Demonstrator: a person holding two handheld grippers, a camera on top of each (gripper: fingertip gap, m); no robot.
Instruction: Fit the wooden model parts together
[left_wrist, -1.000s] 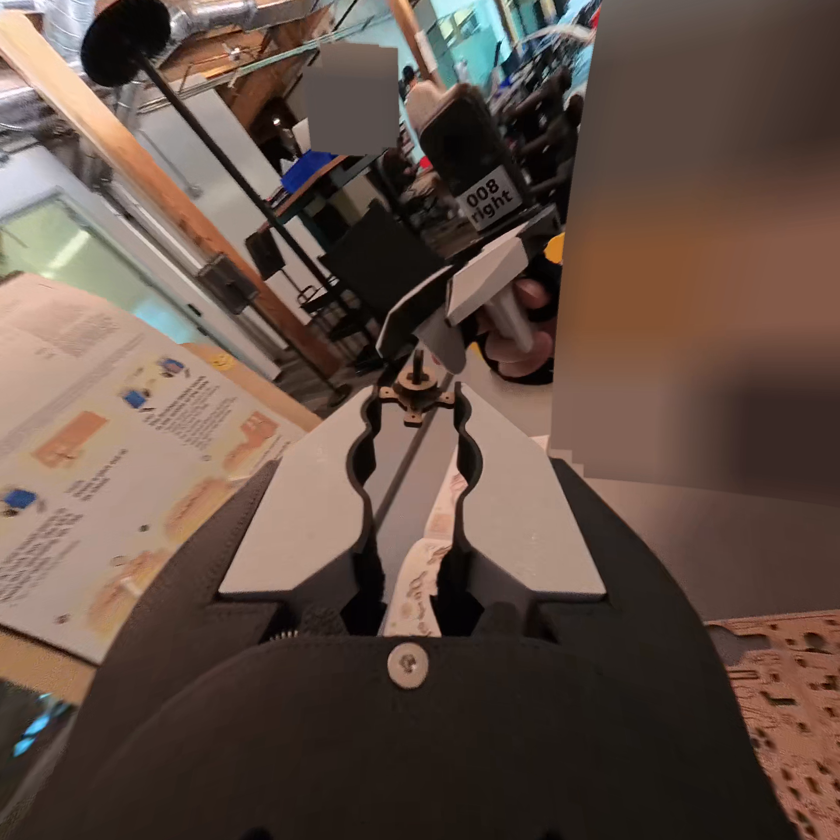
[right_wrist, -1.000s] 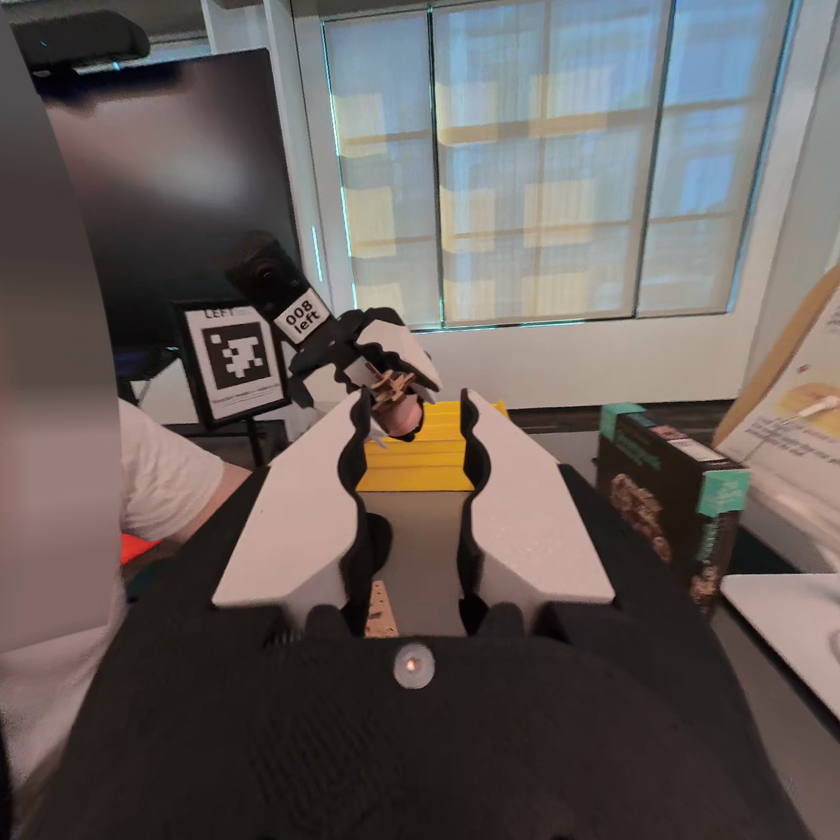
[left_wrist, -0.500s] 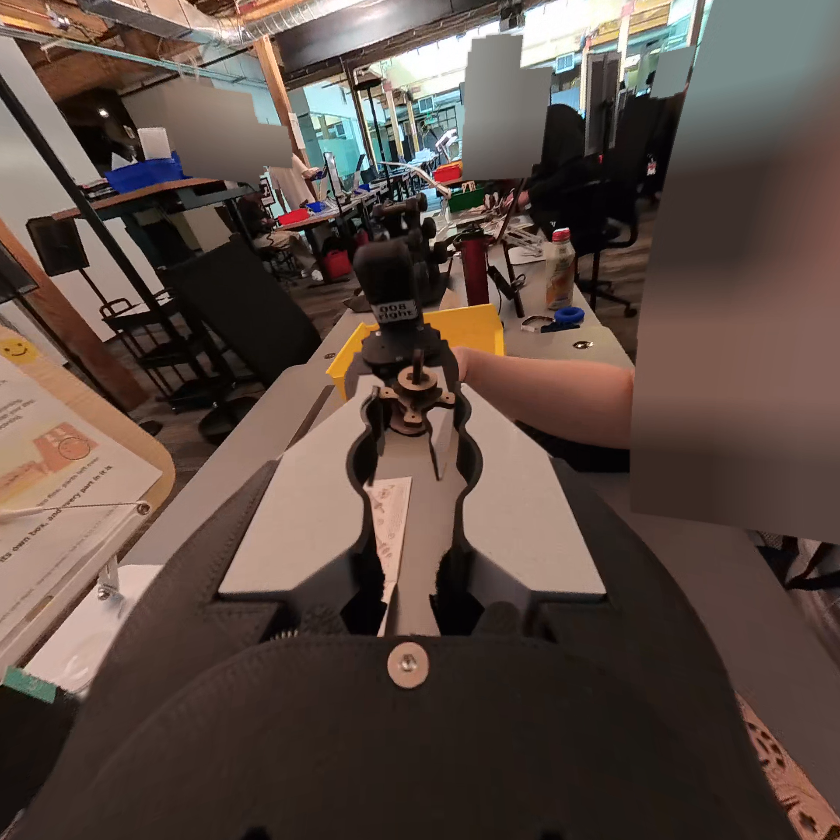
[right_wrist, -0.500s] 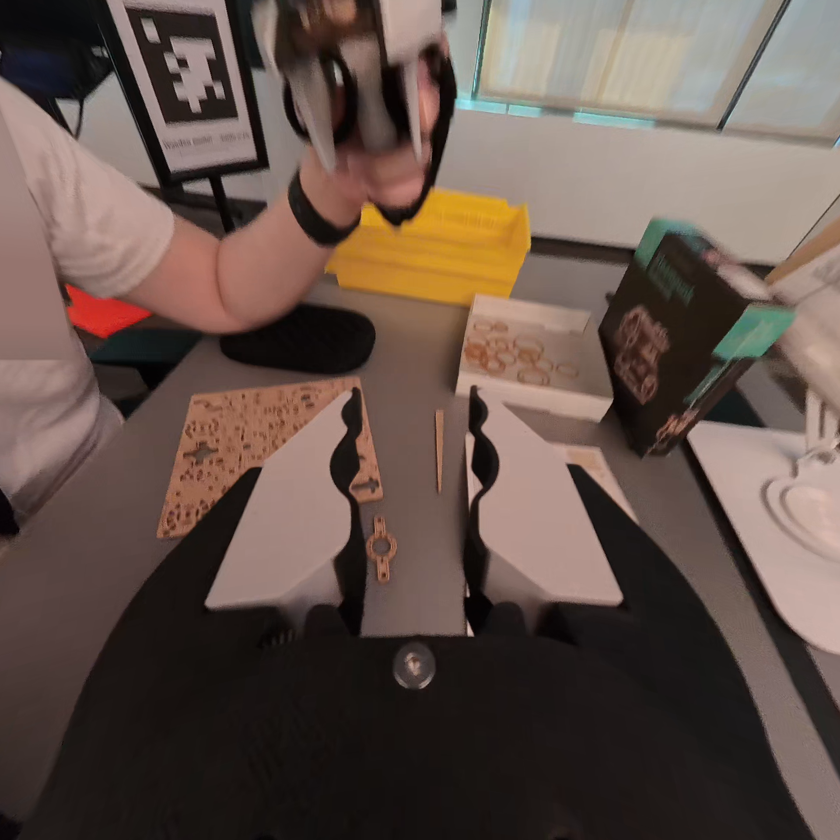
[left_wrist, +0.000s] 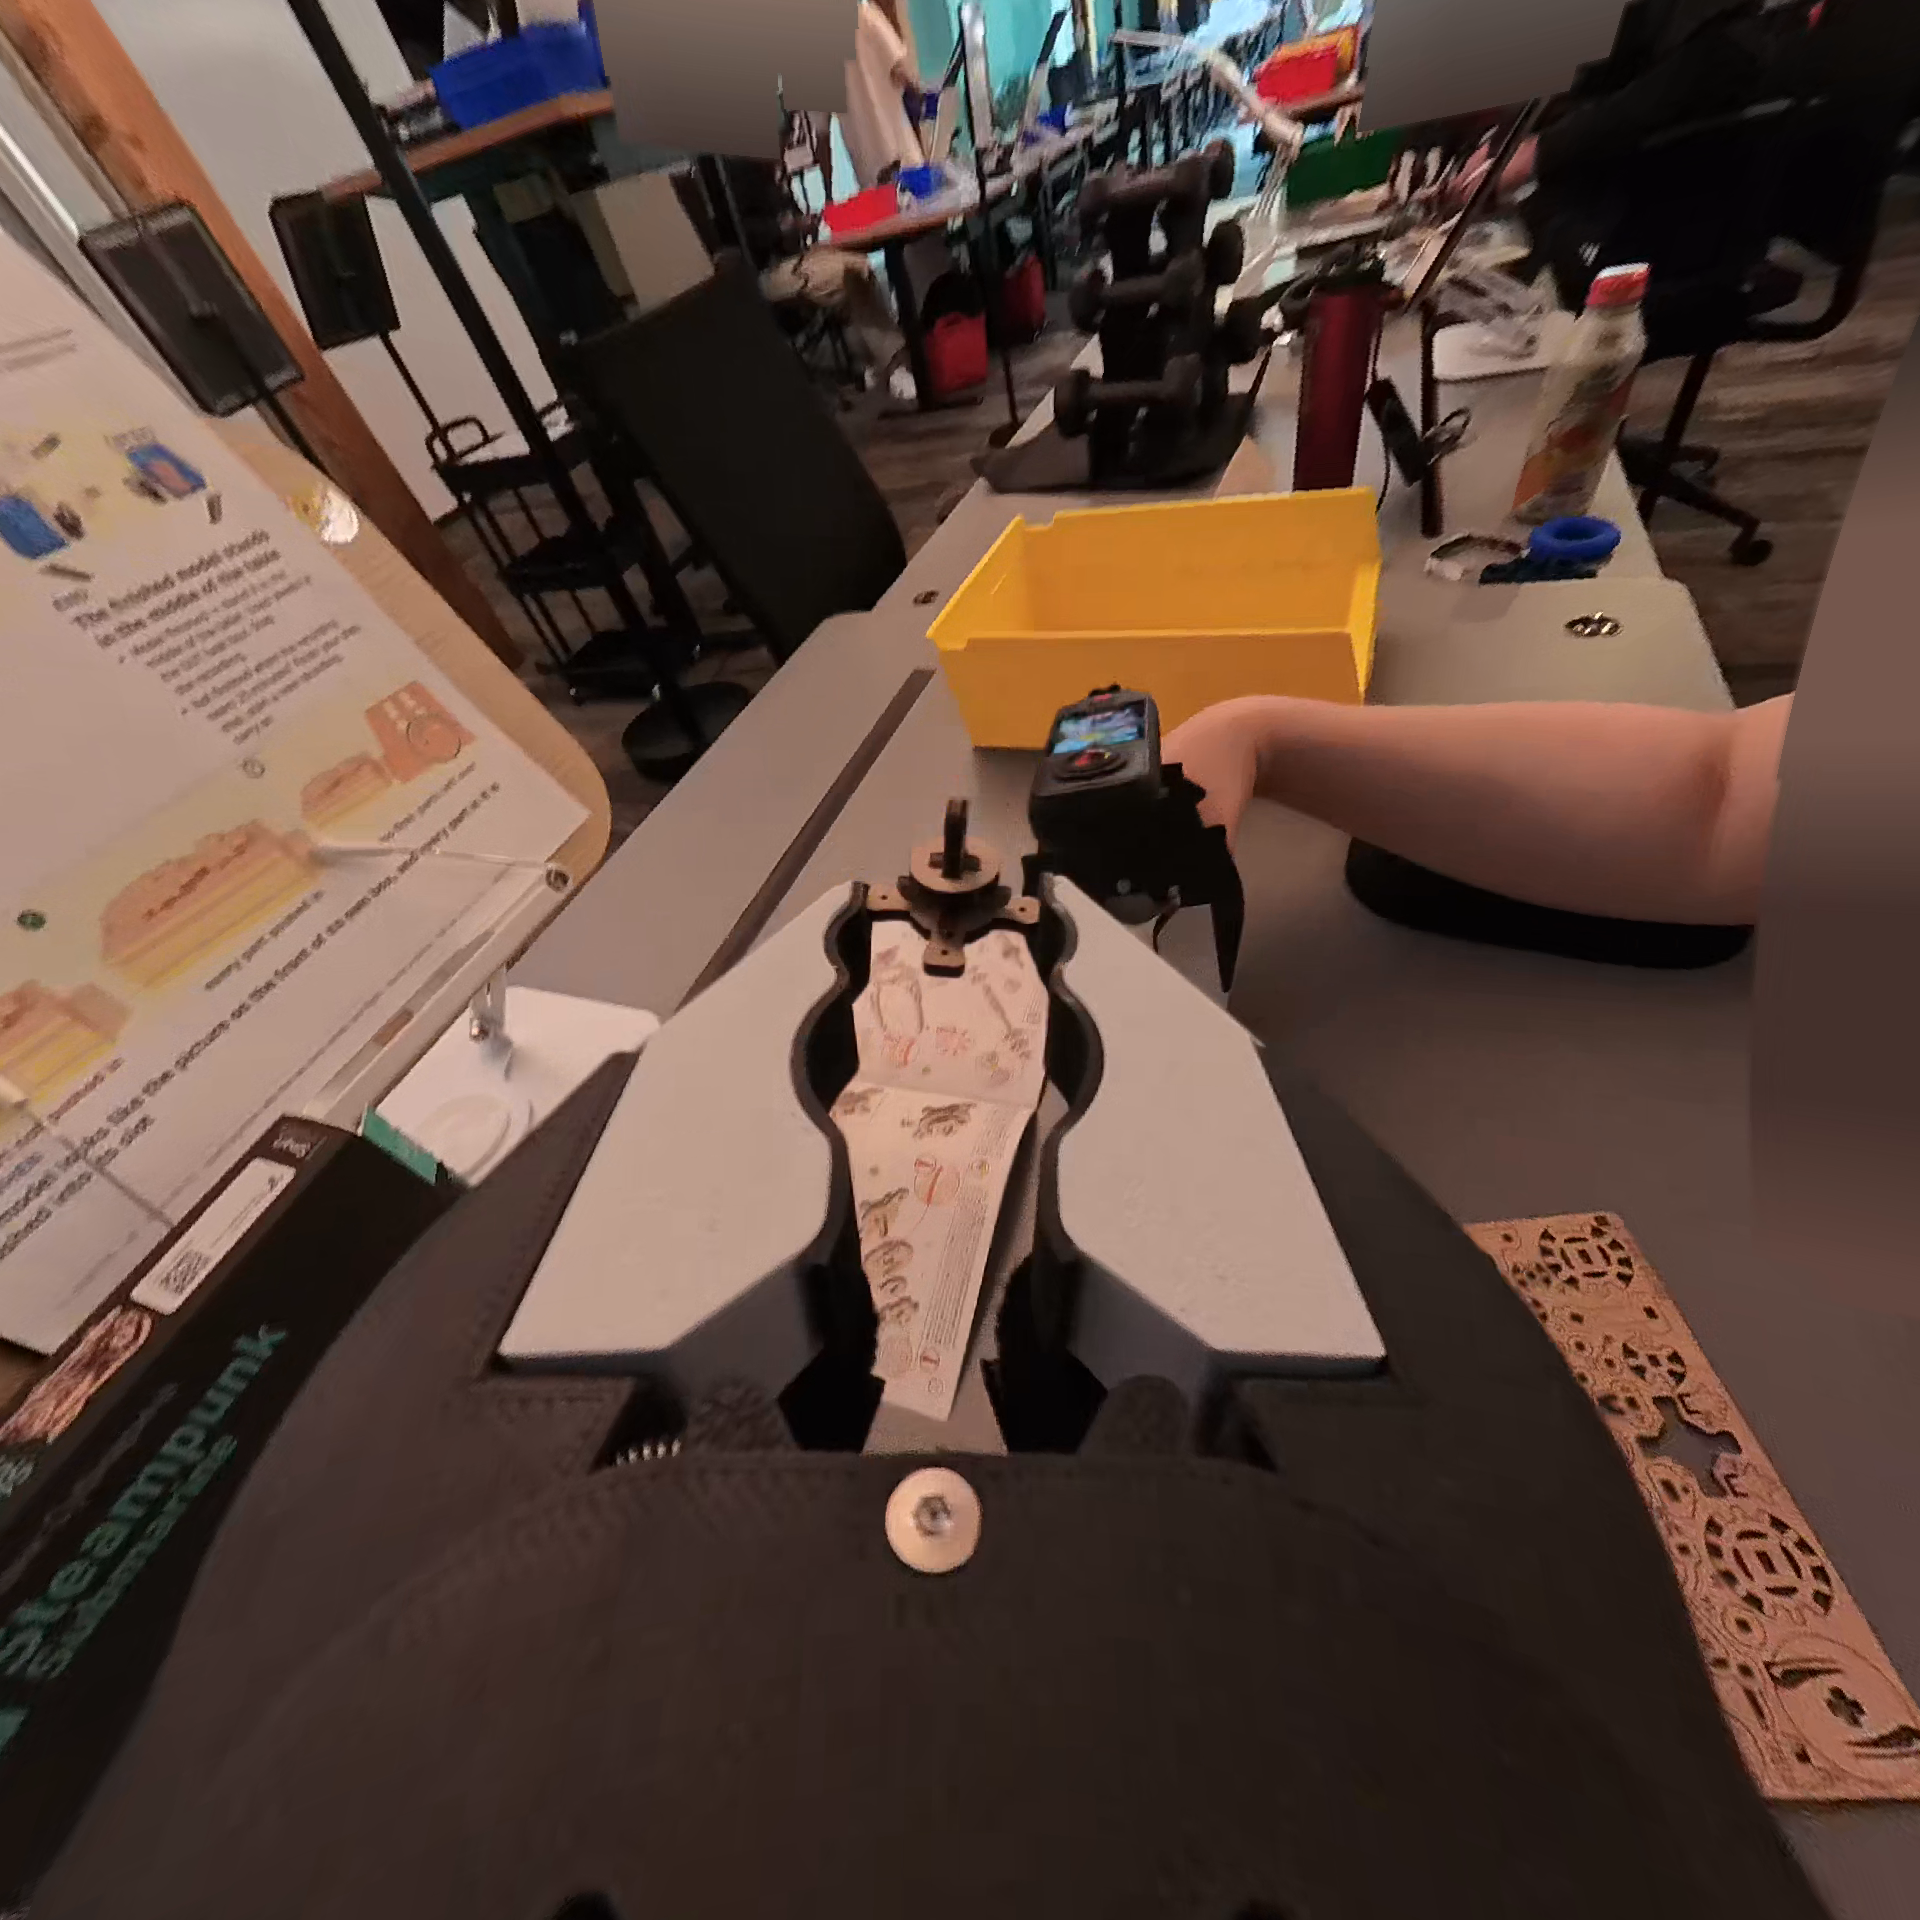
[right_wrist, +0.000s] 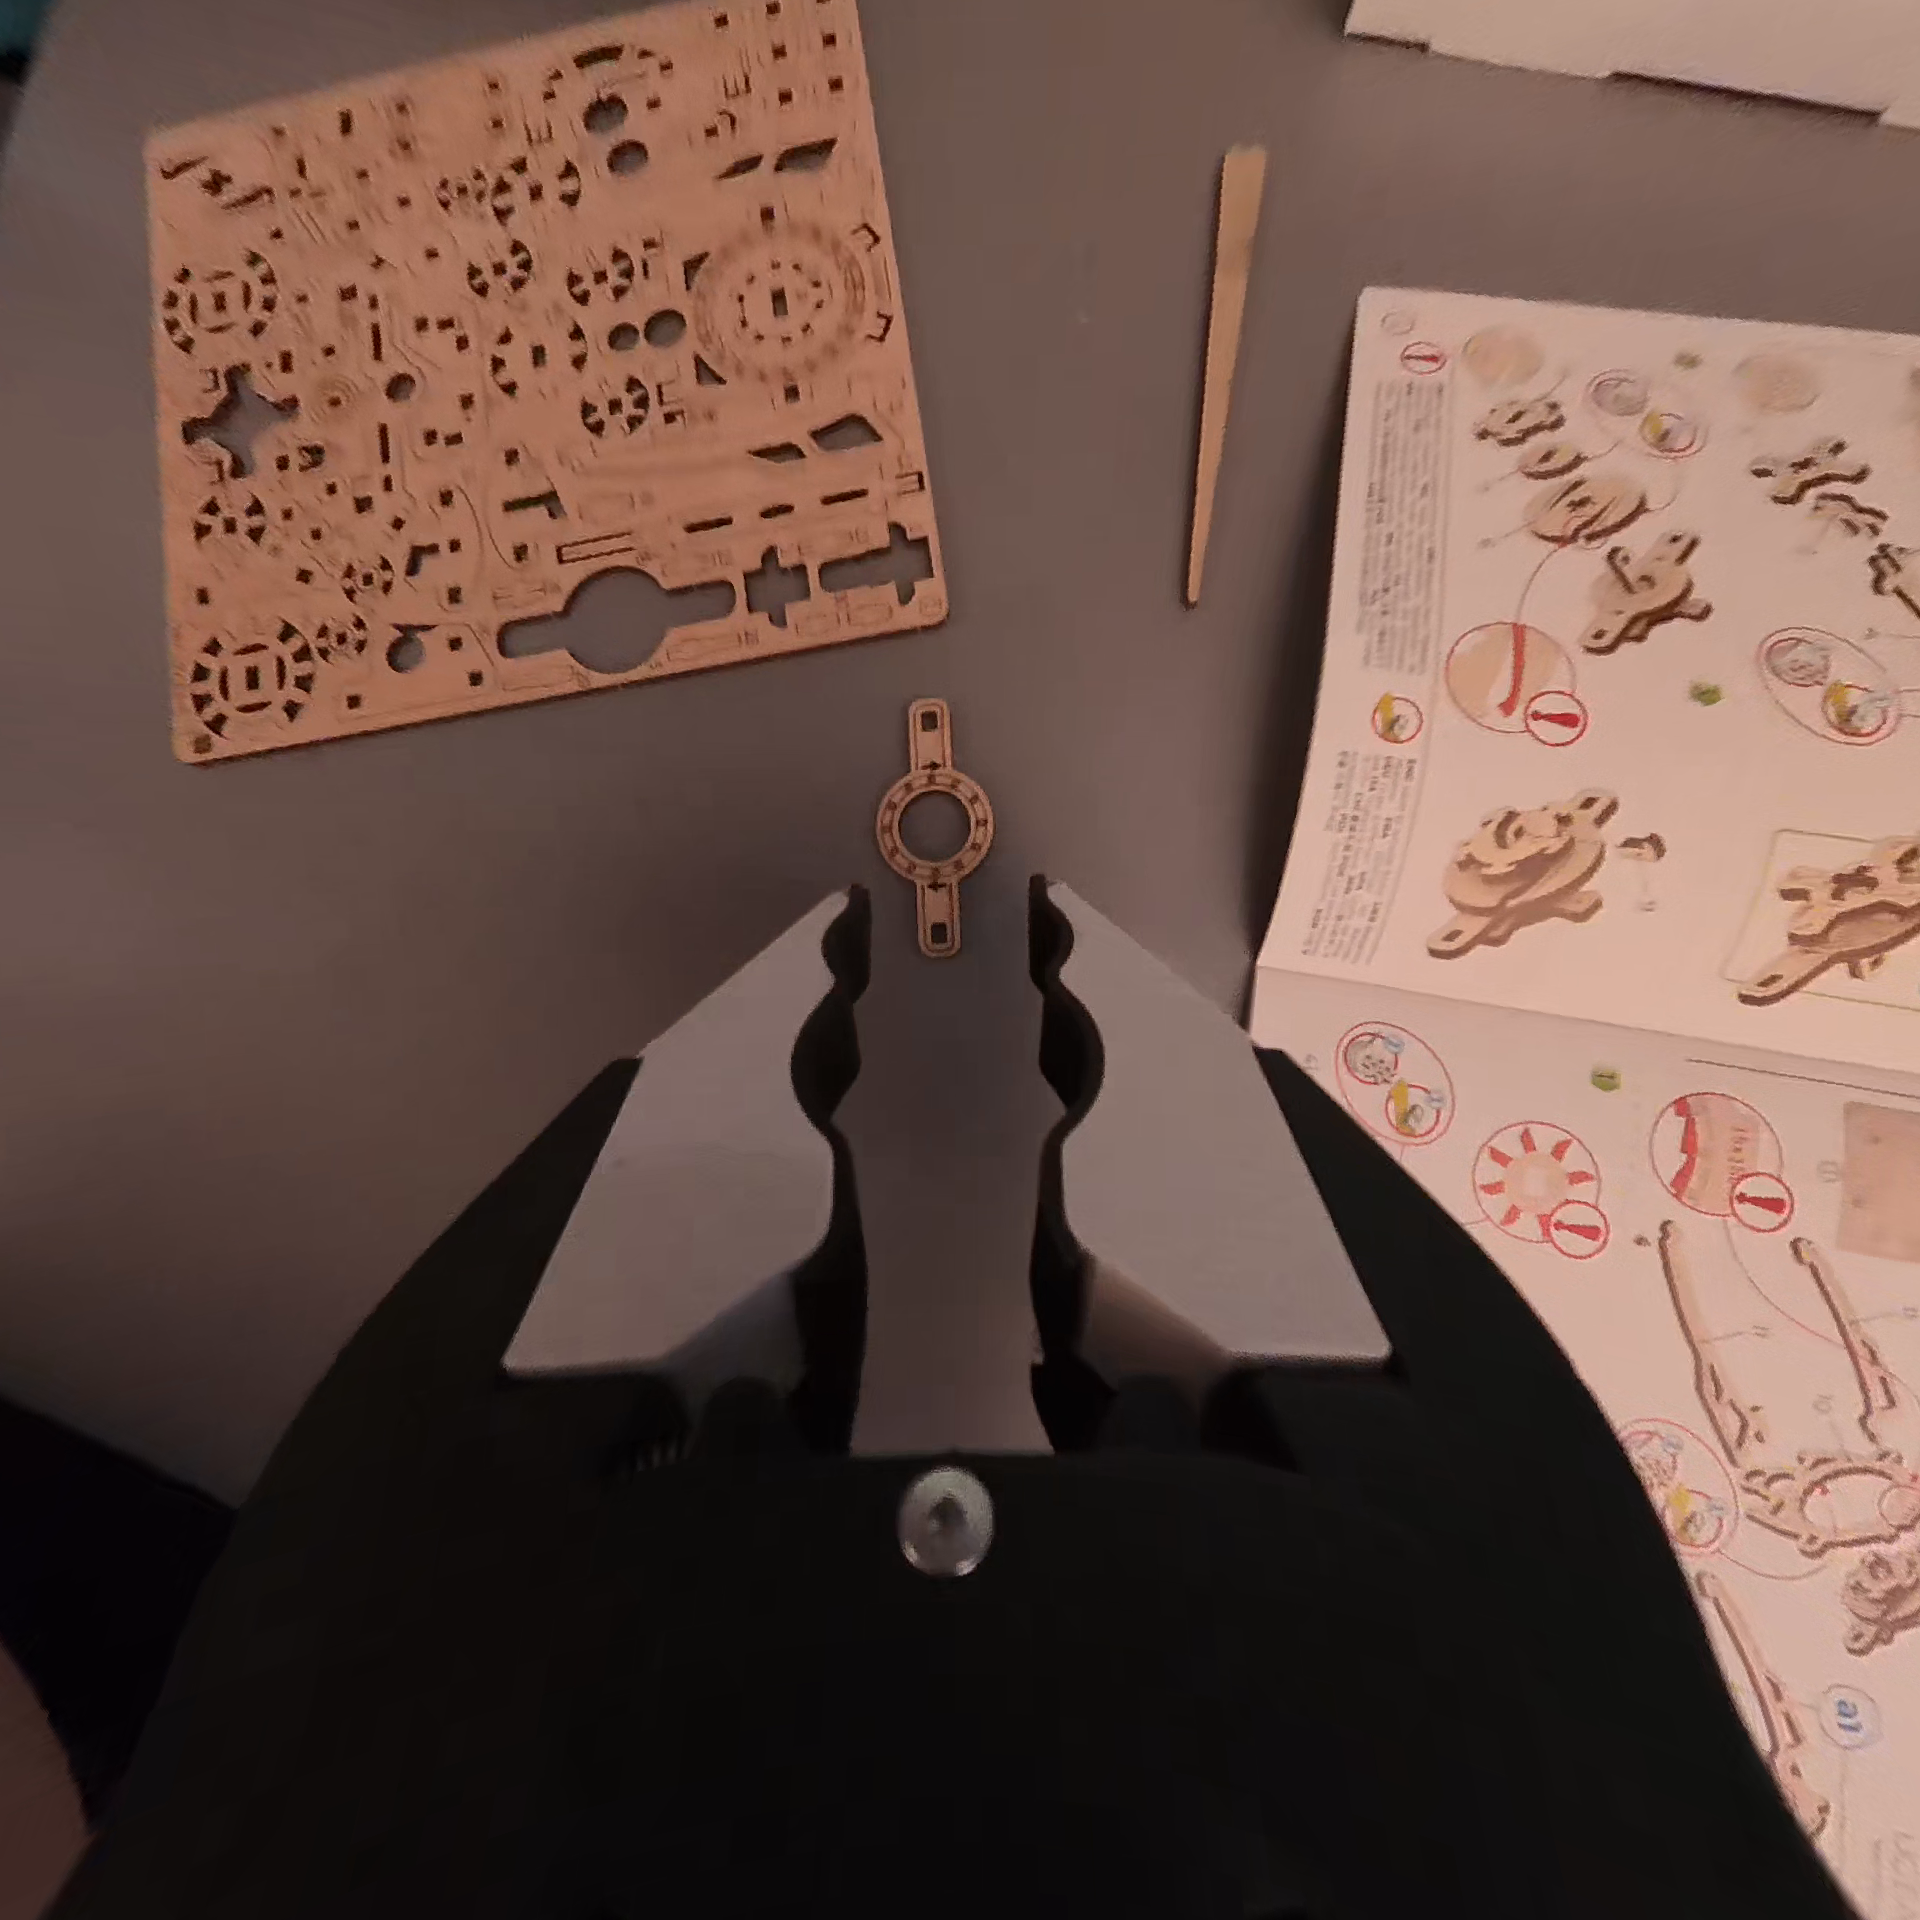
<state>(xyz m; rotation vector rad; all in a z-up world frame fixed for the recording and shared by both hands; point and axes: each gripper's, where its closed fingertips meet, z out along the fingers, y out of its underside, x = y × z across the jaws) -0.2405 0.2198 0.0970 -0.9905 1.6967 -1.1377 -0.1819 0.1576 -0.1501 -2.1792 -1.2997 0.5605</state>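
Note:
My left gripper (left_wrist: 951, 914) is shut on a small wooden assembly (left_wrist: 951, 894), a cross-shaped piece with a disc and a peg standing up, held above the grey table. My right gripper (right_wrist: 943, 902) is open and points straight down at the table. A flat wooden ring part with two tabs (right_wrist: 934, 826) lies just beyond its fingertips, with its near tab between them. The right gripper also shows in the left wrist view (left_wrist: 1132, 831), low over the table. A punched wooden parts sheet (right_wrist: 540, 384) lies to the upper left.
An open instruction booklet (right_wrist: 1621, 831) lies at the right, a thin wooden stick (right_wrist: 1226, 364) above it. A yellow bin (left_wrist: 1164, 613), a dark product box (left_wrist: 156, 1340), an instruction board (left_wrist: 208, 727) and a second parts sheet (left_wrist: 1714, 1538) surround the left gripper. One gripper's finger ends stand about 25 cm off the other's.
My right gripper has tilted down and dropped close over the ring part. My left gripper, still holding the assembly, has tilted down toward the table.

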